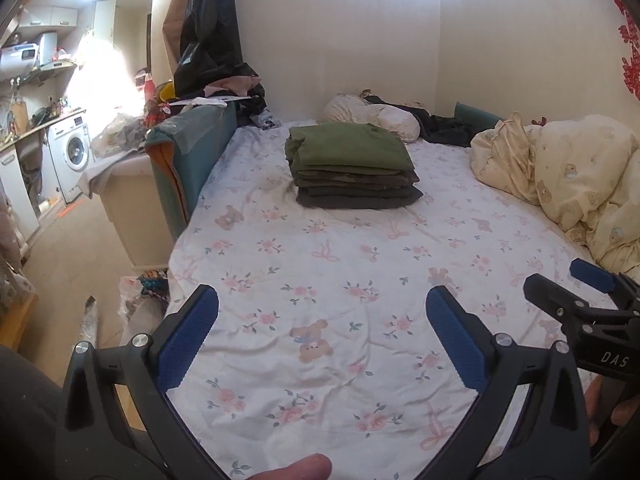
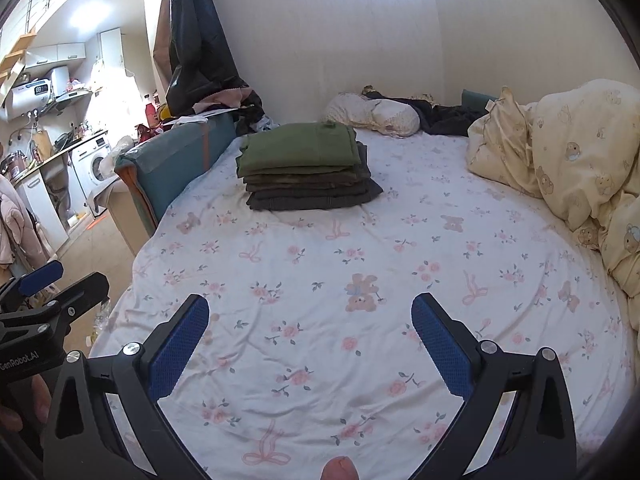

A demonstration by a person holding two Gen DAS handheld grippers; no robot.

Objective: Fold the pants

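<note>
Green-topped stack of folded pants (image 1: 352,164) finished on floral bedsheet (image 1: 320,280) | no unfolded pants visible | left gripper (image 1: 322,322) spread, empty | right gripper (image 2: 310,328) spread, empty

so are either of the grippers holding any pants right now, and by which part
Nothing is held. The left gripper and right gripper both hover open over the bare bed sheet; the folded stack of pants lies untouched farther back.

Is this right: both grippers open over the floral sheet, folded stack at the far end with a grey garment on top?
Not quite. The top garment of the folded stack is green, per the right wrist view. Otherwise correct: left gripper and right gripper open over the floral sheet.
</note>
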